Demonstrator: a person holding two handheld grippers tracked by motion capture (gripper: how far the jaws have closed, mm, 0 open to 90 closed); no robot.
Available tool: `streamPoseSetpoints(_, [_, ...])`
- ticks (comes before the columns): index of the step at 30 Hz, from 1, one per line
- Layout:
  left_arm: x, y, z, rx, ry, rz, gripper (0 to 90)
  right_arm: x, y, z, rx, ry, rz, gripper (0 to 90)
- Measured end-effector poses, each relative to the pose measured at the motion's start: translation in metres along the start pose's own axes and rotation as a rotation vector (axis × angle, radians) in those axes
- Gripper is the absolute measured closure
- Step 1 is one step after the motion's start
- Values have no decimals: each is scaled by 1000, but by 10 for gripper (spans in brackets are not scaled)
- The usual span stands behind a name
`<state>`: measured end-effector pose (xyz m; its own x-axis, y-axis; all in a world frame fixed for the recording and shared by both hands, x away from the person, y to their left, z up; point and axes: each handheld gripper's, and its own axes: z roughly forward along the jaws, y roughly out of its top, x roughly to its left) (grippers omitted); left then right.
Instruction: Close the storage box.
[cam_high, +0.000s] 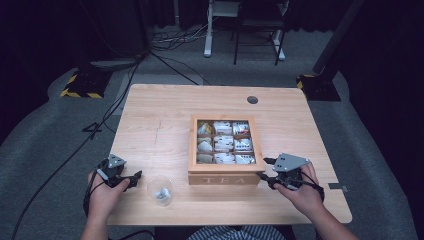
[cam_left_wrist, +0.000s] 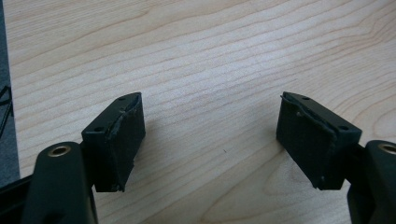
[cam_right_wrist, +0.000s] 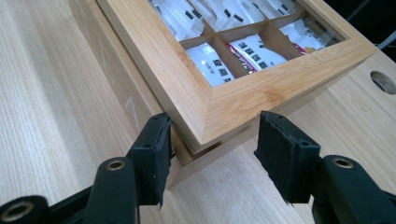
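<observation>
High view: a wooden tea box (cam_high: 226, 150), lettered "TEA" on its front wall, is being shown slightly right of the centre of the table (cam_high: 150, 125), its glazed lid lying closed over nine compartments of tea sachets (cam_high: 224, 142). The right gripper (cam_high: 267, 169) is being held at the box's 4 o'clock corner; the left gripper (cam_high: 136, 177) is being held low over the table at about 8 o'clock from the box, well apart from it. A clear glass cup (cam_high: 160, 190) with something small and pale inside is being seen between the left gripper and the box, just beside the box's front left corner.

Right gripper view: the right gripper (cam_right_wrist: 210, 154) is being held with jaws apart astride the corner of the box (cam_right_wrist: 224, 102); the left pad (cam_right_wrist: 154, 154) is being pressed against or just beside the front wall, the other standing clear.

Left gripper view: the left gripper (cam_left_wrist: 210, 140) is being held wide apart over bare table (cam_left_wrist: 201, 60), nothing lying between its jaws.
</observation>
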<state>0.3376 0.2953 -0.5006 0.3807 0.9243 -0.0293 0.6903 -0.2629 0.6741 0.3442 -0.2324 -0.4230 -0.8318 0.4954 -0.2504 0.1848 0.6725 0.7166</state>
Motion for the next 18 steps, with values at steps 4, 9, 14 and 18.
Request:
streamPoseSetpoints(4, [0, 0, 0, 0, 0, 1, 241, -1, 0, 0, 2, 1, 3, 455])
streamPoseSetpoints(9, [0, 0, 0, 0, 1, 1, 241, -1, -1, 2, 15, 9, 13, 455])
streamPoseSetpoints(14, [0, 0, 0, -1, 2, 1, 240, -1, -3, 5, 32, 23, 25, 458])
streamPoseSetpoints(18, [0, 0, 0, -1, 3, -1, 240, -2, -4, 7, 40, 33, 35, 457])
